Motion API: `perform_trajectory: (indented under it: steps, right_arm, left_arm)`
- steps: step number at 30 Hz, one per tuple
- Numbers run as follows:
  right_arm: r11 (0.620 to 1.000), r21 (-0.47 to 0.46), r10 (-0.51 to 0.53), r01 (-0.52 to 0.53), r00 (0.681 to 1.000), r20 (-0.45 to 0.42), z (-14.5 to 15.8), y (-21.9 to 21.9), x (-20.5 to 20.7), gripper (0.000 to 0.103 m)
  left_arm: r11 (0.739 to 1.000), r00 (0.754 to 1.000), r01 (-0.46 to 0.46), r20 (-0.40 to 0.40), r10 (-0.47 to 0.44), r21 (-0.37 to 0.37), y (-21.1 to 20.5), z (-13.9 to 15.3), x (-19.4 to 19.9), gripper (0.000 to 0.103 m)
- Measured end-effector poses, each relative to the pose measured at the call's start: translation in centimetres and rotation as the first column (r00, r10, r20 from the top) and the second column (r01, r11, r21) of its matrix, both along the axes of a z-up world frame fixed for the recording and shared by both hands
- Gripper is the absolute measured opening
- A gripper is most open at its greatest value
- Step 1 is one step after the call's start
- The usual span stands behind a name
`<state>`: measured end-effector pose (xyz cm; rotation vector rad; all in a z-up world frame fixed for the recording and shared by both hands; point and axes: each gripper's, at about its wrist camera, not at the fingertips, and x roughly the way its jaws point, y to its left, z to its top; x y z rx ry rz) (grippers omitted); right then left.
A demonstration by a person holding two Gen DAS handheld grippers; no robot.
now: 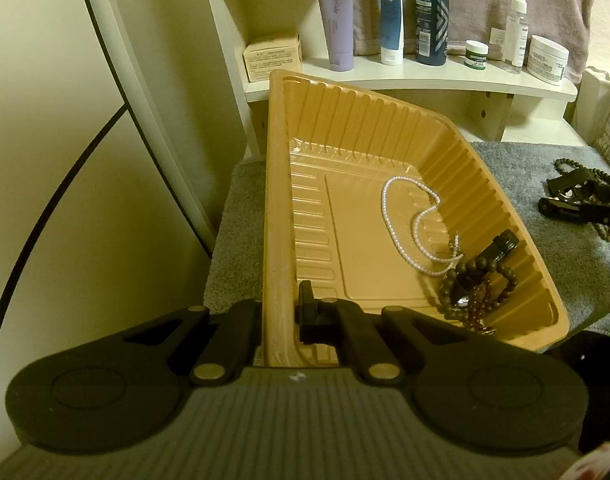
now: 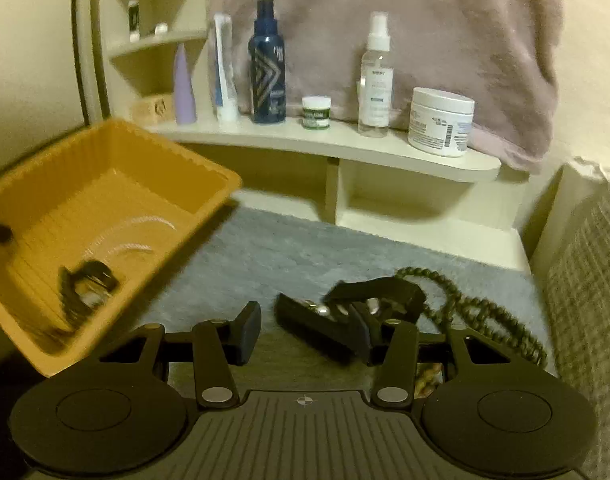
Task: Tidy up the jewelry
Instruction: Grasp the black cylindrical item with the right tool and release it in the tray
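Observation:
My left gripper (image 1: 279, 312) is shut on the near rim of an orange plastic tray (image 1: 279, 208) and holds it tilted above the grey mat. Inside lie a white pearl necklace (image 1: 409, 216), a dark bead bracelet (image 1: 481, 284) and a black watch (image 1: 501, 246), slid toward the right corner. The tray also shows in the right wrist view (image 2: 209, 168), blurred. My right gripper (image 2: 305, 334) is open and empty, low over the mat. Just ahead of it lie black hair clips (image 2: 345, 312) and a dark green bead necklace (image 2: 477, 312).
A grey mat (image 2: 265, 248) covers the surface. A white shelf (image 2: 345, 144) behind holds bottles, tubes and cream jars, with a pink towel (image 2: 425, 20) hanging behind them. A woven cushion (image 2: 585, 300) is at the right.

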<state>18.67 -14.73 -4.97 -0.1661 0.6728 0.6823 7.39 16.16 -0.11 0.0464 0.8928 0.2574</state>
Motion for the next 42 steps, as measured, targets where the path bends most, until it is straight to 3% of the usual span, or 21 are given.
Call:
perform_trajectory:
  steps: [4,12,17,22,34,42]
  right_arm:
    - [0.994,-0.092,0.05,-0.05,0.999,-0.002,-1.8,0.8,1.4,0.049]
    - [0.991,-0.116,0.054,-0.06,0.997,-0.049,-2.7,1.2,2.5,0.048]
    - [0.993,-0.098,0.061,-0.071,0.993,-0.103,-2.0,1.1,1.8,0.024]
    - [0.991,-0.101,0.08,-0.09,0.992,-0.101,-2.5,1.5,1.5,0.024]
    - [1.0,-0.015,0.006,-0.008,0.994,-0.107,-2.3,1.8,1.4,0.023]
    - [0.992,0.121,0.049,-0.036,0.993,-0.103,1.4,2.1,-0.6,0.023]
  left_arm:
    - [1.0,1.0,0.001,0.002,-0.001,0.0,0.0,0.1,0.0,0.002]
    - [1.0,1.0,0.003,0.002,-0.003,-0.001,0.1,0.1,0.0,0.002]
    - [1.0,1.0,0.003,0.001,-0.003,-0.001,0.1,0.2,0.0,0.002]
    - [1.0,1.0,0.005,0.002,-0.005,-0.003,0.2,0.2,-0.2,0.002]
    - [1.0,1.0,0.006,0.002,-0.006,-0.007,0.1,0.2,-0.1,0.002]
    - [1.0,1.0,0.007,0.002,-0.007,-0.008,0.2,0.1,-0.1,0.002]
